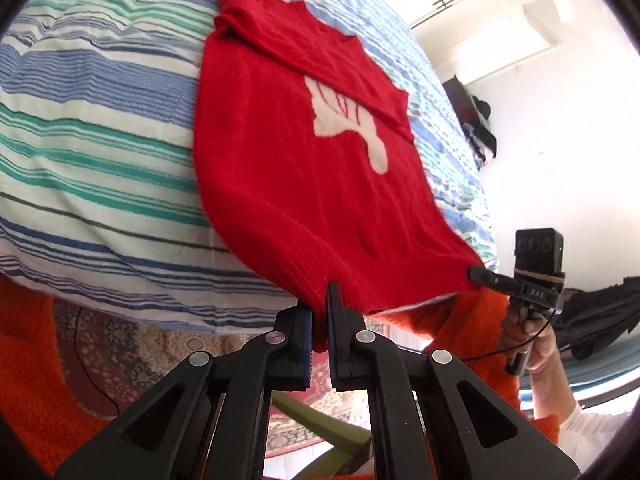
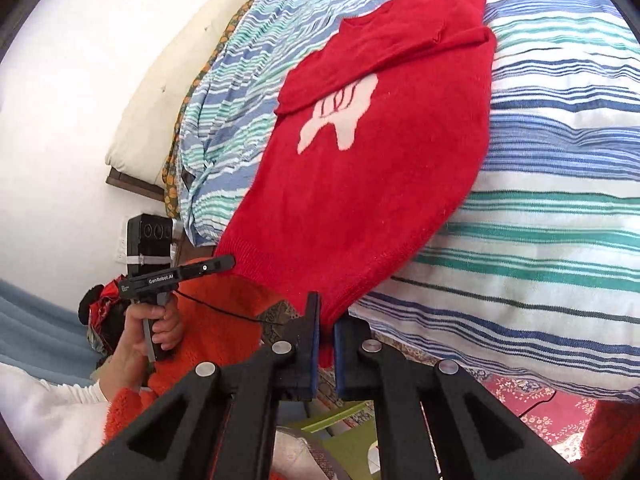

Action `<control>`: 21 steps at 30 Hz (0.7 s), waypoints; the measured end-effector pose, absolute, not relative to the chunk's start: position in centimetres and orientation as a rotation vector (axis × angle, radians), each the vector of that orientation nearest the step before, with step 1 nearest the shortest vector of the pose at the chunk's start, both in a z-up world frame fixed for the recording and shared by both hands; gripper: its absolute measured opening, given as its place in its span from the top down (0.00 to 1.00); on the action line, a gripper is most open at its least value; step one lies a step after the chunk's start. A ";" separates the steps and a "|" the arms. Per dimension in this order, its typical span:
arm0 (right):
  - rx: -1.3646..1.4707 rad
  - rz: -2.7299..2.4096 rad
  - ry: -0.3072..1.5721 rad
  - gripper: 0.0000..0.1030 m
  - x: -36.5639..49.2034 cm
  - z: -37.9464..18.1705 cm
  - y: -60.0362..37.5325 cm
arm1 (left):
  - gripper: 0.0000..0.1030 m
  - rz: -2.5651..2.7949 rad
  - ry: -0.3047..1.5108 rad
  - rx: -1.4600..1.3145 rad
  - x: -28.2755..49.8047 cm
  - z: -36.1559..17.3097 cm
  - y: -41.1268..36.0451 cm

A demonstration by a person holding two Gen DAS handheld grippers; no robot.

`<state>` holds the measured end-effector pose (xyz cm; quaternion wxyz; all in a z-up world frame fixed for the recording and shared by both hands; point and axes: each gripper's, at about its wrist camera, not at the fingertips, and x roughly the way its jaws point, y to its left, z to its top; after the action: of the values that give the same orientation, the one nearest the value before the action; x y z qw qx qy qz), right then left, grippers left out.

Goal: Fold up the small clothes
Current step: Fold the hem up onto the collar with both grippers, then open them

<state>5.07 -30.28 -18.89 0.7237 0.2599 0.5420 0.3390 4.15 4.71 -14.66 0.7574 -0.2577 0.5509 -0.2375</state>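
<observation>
A small red knit sweater (image 1: 304,168) with a white motif lies on the striped bedspread (image 1: 100,152), sleeves folded across its chest. It also shows in the right wrist view (image 2: 360,184). My left gripper (image 1: 320,312) is shut on one corner of the ribbed bottom hem. My right gripper (image 2: 326,320) is shut on the other hem corner. The right gripper shows in the left wrist view (image 1: 480,274), and the left gripper shows in the right wrist view (image 2: 224,264). The hem hangs just past the bed's near edge.
The striped bedspread (image 2: 540,200) covers the bed. A cream mattress edge (image 2: 168,92) lies along the white wall. A patterned rug (image 1: 132,344) and a green chair (image 2: 344,432) are below. The person wears an orange fuzzy top (image 2: 224,328).
</observation>
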 end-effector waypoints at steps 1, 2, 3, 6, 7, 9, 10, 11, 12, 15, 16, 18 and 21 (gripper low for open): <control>0.595 0.740 1.169 0.94 5.4 -18.5 -30.6 | 0.96 -0.513 1.170 -0.581 4.7 -14.0 5.1; 0.615 0.731 1.141 0.94 5.7 -18.2 -31.0 | 0.96 -0.510 1.142 -0.599 5.4 -13.3 5.3; 0.631 0.721 1.114 0.94 6.2 -17.8 -31.2 | 0.96 -0.508 1.118 -0.615 6.2 -12.8 5.7; 0.633 0.690 1.039 0.94 8.3 -16.5 -31.4 | 0.97 -0.476 1.063 -0.627 9.4 -11.6 6.0; 0.631 0.680 1.017 0.94 9.2 -16.0 -31.4 | 0.97 -0.465 1.048 -0.626 10.7 -11.4 6.0; 0.628 0.655 0.973 0.94 11.4 -15.1 -31.4 | 0.97 -0.444 1.020 -0.631 13.2 -10.8 5.9; 0.629 0.640 0.956 0.94 12.6 -14.6 -31.6 | 0.97 -0.436 1.006 -0.634 14.6 -10.4 5.8; 0.631 0.625 0.941 0.94 13.9 -14.3 -31.6 | 0.97 -0.430 0.994 -0.635 16.0 -10.1 5.8; 0.633 0.611 0.927 0.94 15.3 -14.0 -31.5 | 0.97 -0.423 0.981 -0.633 17.4 -9.7 5.7; 0.646 0.579 0.895 0.94 19.6 -13.0 -31.8 | 0.97 -0.402 0.962 -0.621 21.9 -9.1 5.4; 0.647 0.569 0.888 0.94 20.9 -12.7 -32.0 | 0.97 -0.394 0.961 -0.612 23.5 -9.0 5.1; 0.656 0.547 0.877 0.94 23.8 -12.4 -32.1 | 0.97 -0.372 0.960 -0.590 26.7 -9.1 4.7; 0.665 0.513 0.880 0.94 28.0 -12.5 -32.1 | 0.97 -0.333 0.972 -0.548 30.9 -9.8 4.0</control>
<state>28.02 -32.07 -12.47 0.8206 0.3125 0.4133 0.2412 30.90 4.04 -9.84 0.8353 -0.2586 0.4590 -0.1571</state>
